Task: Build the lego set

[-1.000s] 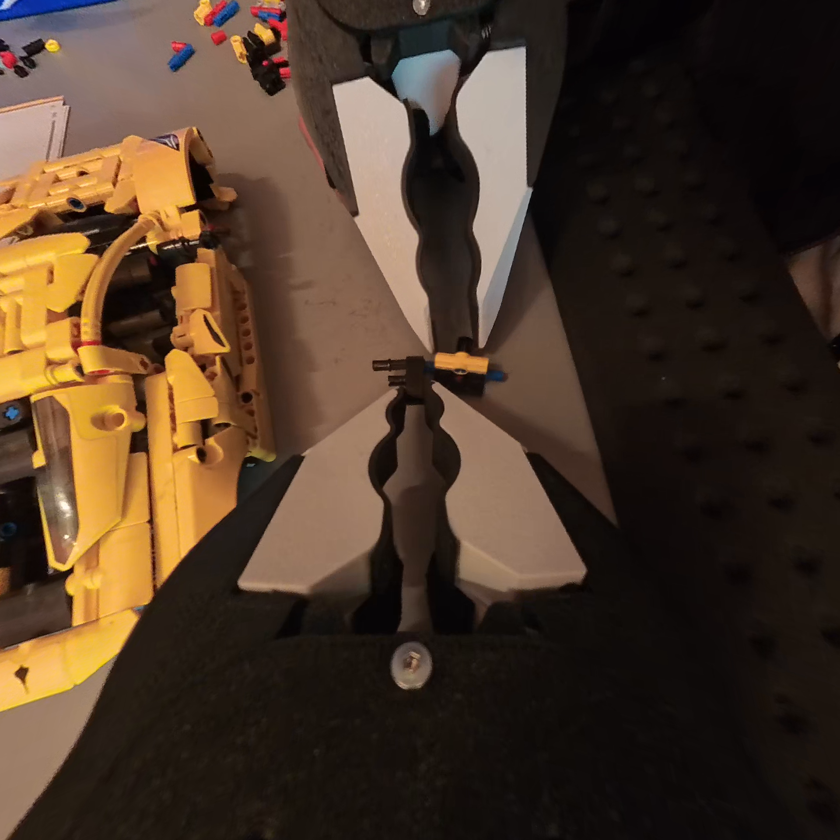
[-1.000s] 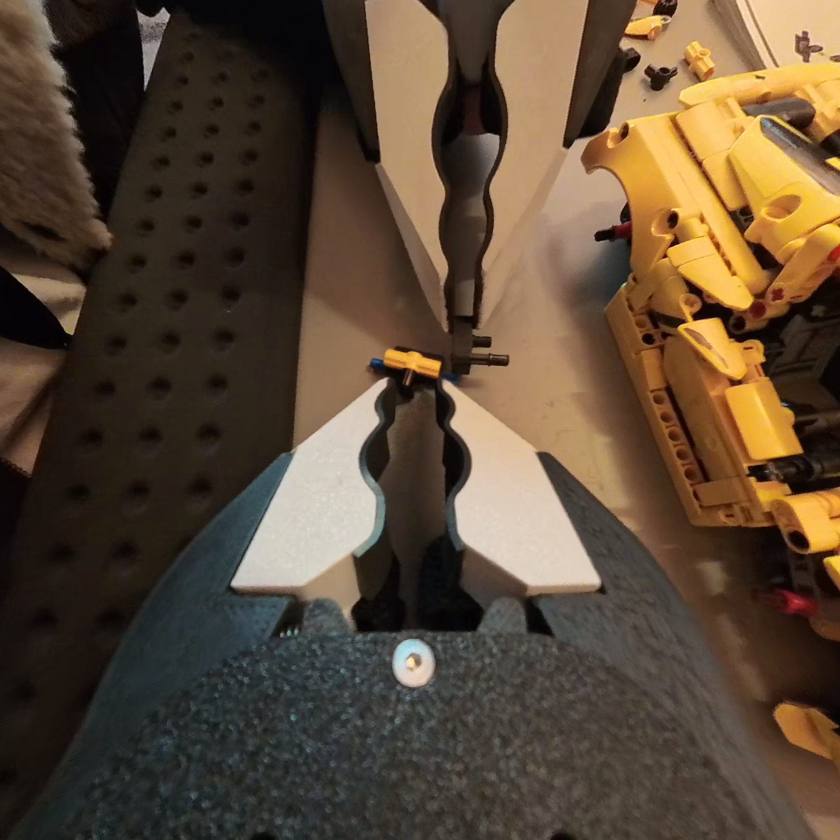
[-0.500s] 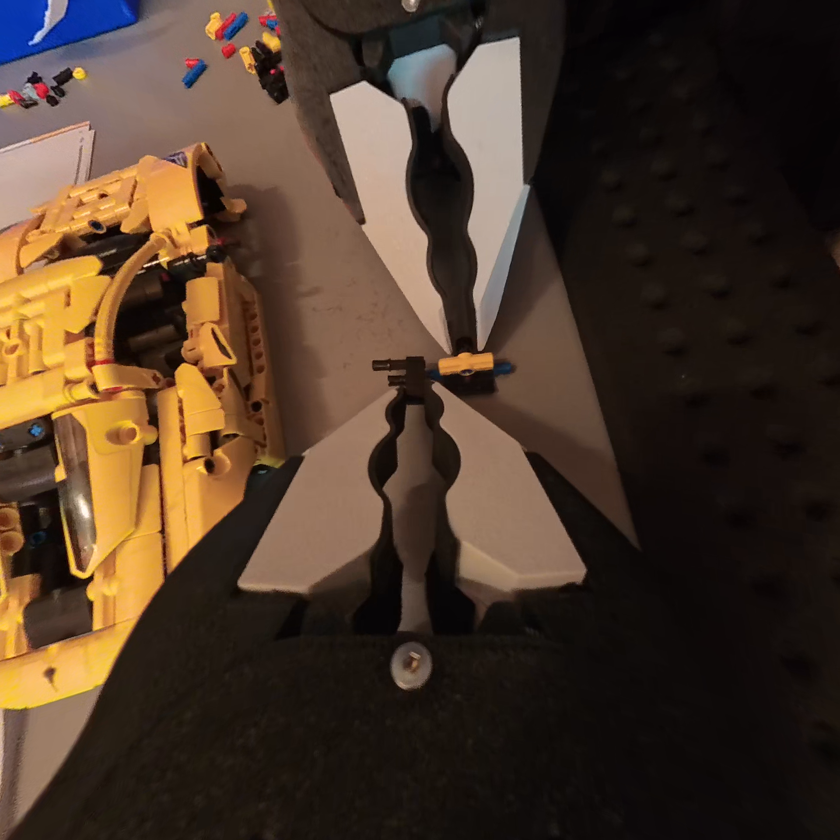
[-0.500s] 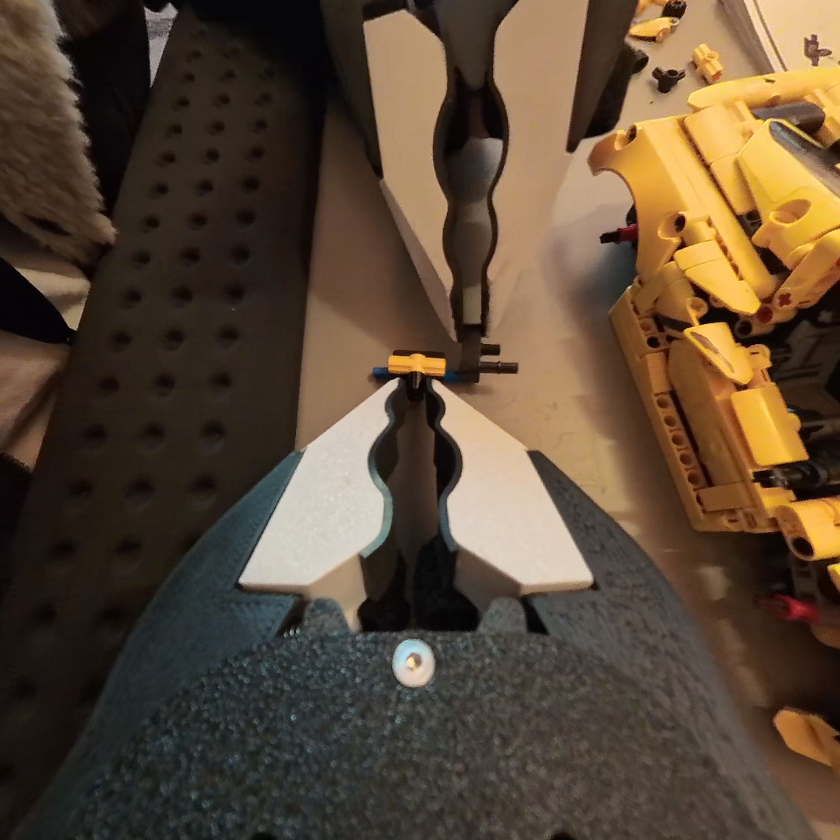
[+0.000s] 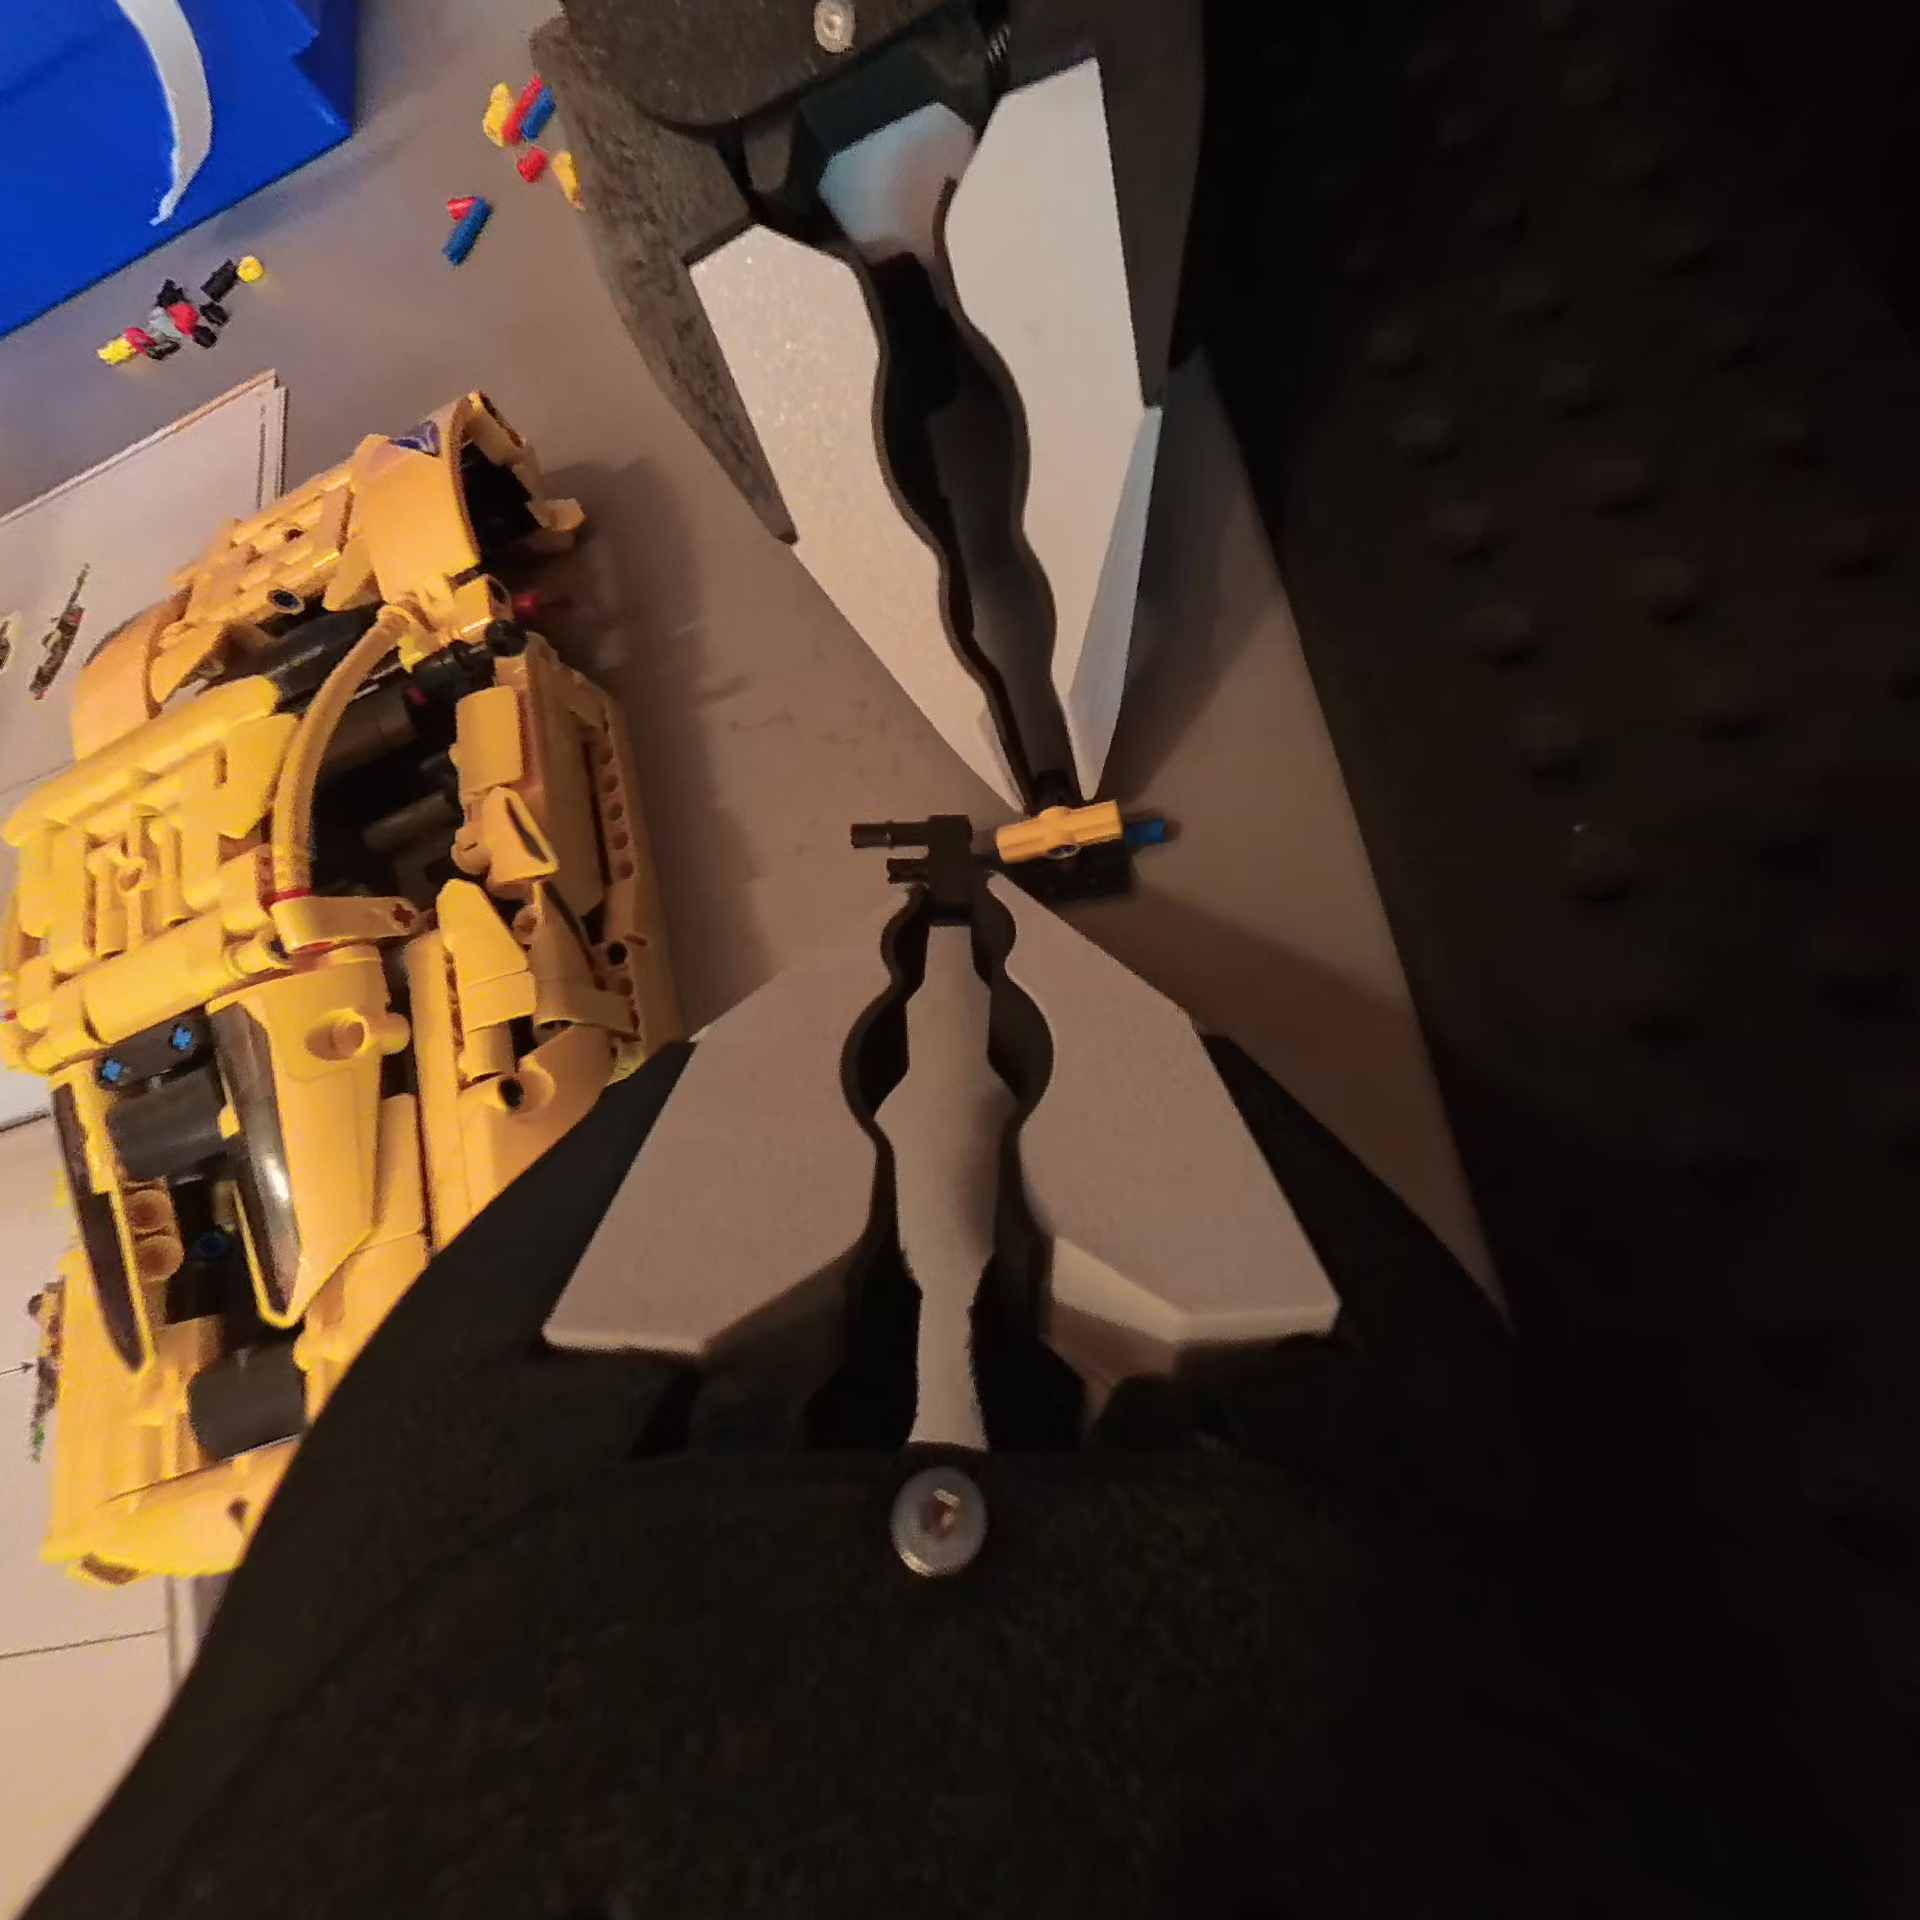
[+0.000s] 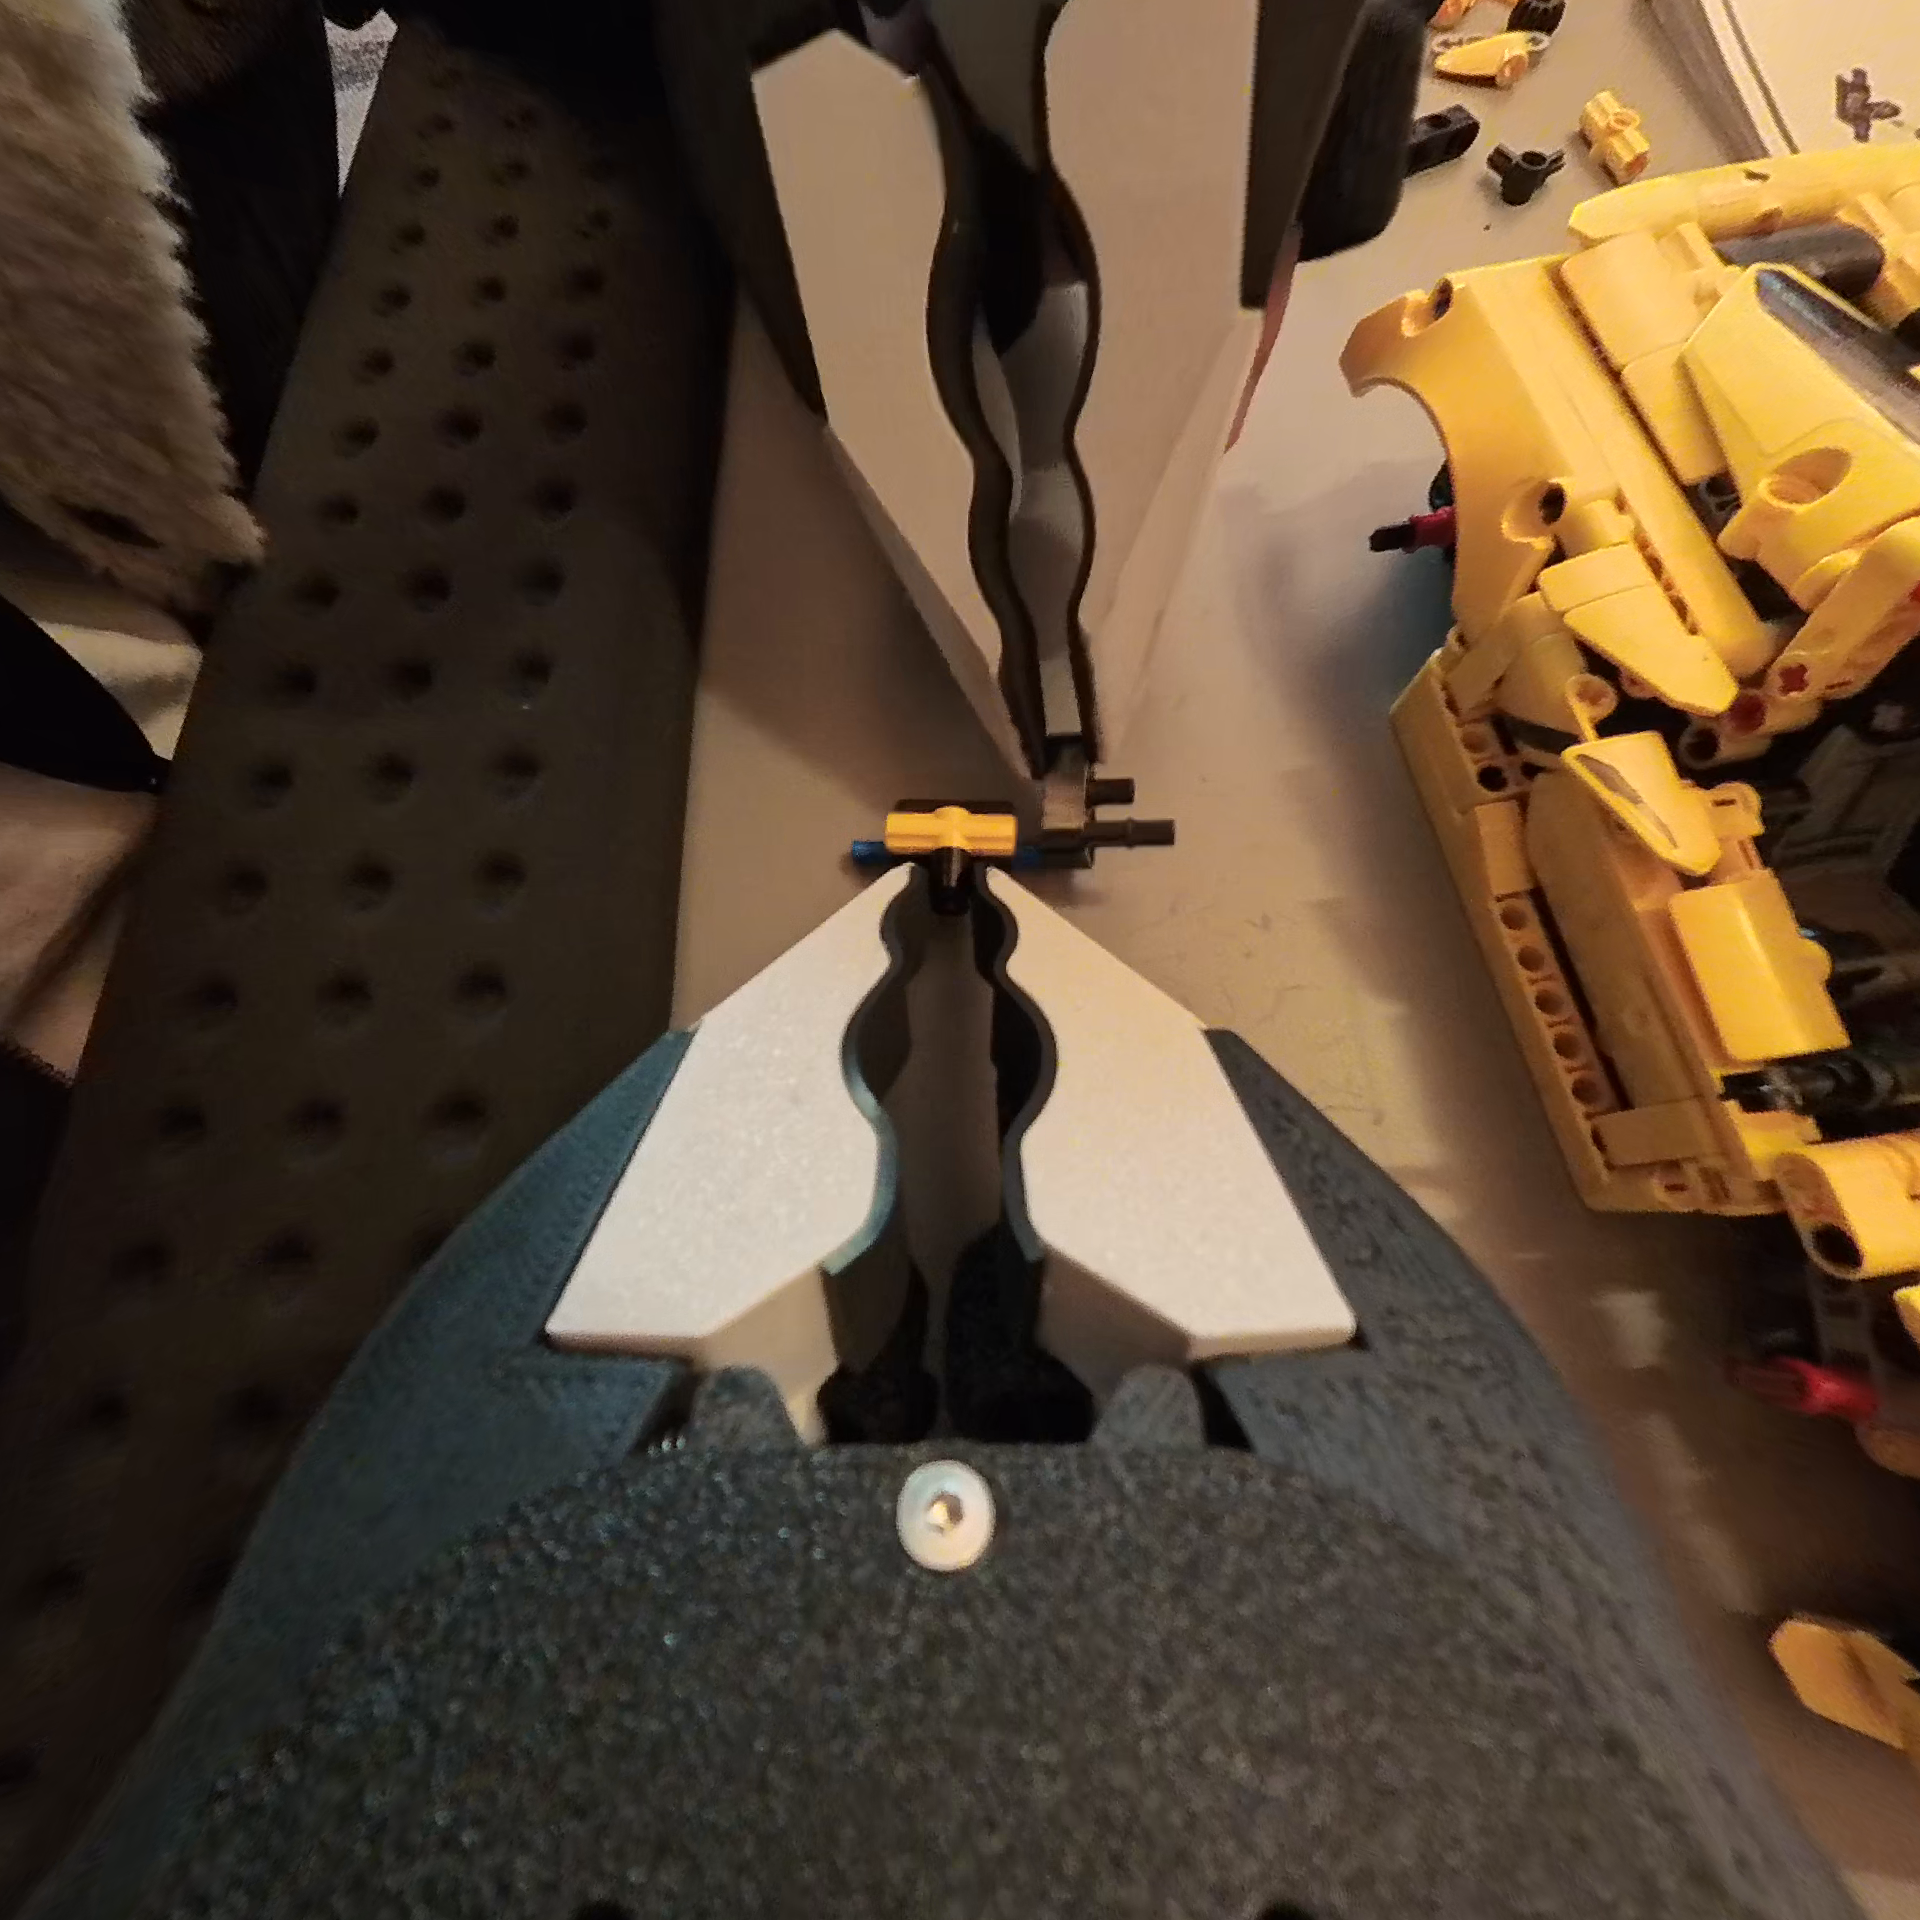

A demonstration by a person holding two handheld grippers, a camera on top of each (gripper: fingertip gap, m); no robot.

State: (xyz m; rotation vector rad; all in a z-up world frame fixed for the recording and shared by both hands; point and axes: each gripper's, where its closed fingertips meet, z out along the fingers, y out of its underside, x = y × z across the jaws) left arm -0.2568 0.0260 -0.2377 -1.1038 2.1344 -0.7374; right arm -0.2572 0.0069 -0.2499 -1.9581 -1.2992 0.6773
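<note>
My left gripper (image 5: 940, 883) was clamped on the black connector (image 5: 935, 847), my right gripper (image 6: 948, 883) on the yellow piece (image 6: 948, 828); any misalignment risked popping one loose onto the desk (image 5: 831, 665).

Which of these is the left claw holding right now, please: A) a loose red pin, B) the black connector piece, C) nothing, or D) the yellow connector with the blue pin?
B: the left claw is shut on the black connector piece, while the right claw grips the yellow connector facing it.
</note>
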